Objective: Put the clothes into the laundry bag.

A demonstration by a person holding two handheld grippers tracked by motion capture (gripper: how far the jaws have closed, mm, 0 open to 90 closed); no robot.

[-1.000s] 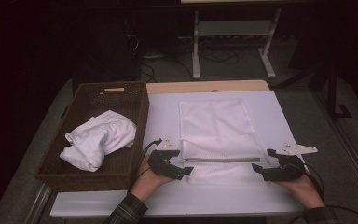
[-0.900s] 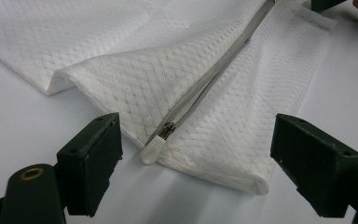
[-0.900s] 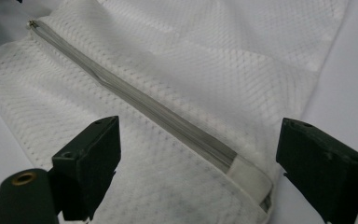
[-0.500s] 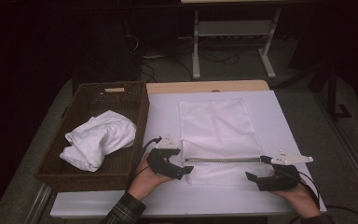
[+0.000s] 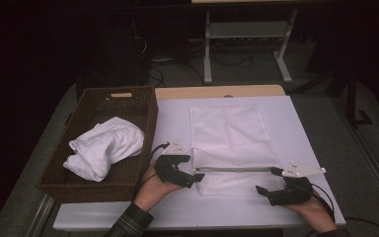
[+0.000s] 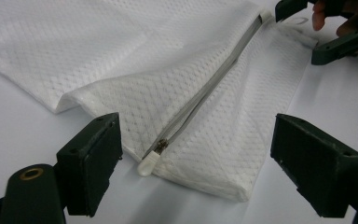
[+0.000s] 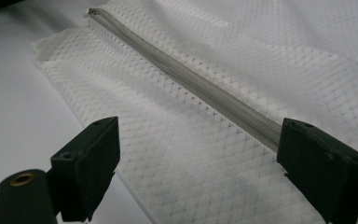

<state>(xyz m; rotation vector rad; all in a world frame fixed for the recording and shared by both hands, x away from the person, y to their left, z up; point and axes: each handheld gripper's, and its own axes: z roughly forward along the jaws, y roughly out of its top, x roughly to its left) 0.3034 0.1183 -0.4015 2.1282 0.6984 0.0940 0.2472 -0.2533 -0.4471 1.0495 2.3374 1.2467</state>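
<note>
Mesh laundry bag (image 5: pixel 229 143) lay flat mid-counter, its zipper (image 5: pixel 234 169) running left-right along the near part, pull tab (image 6: pixel 148 163) just ahead of the wide-open, empty left tool (image 6: pixel 193 163), the right tool (image 7: pixel 198 163) equally open and empty at the zipper's opposite end.

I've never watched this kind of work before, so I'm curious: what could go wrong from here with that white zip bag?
1. The zipper pull is small and lies flat on the mesh bag; the open left gripper could pinch mesh with it.
2. The right gripper is open over the bag's far end, holding nothing, so the bag may slide when the zip is tugged.
</note>
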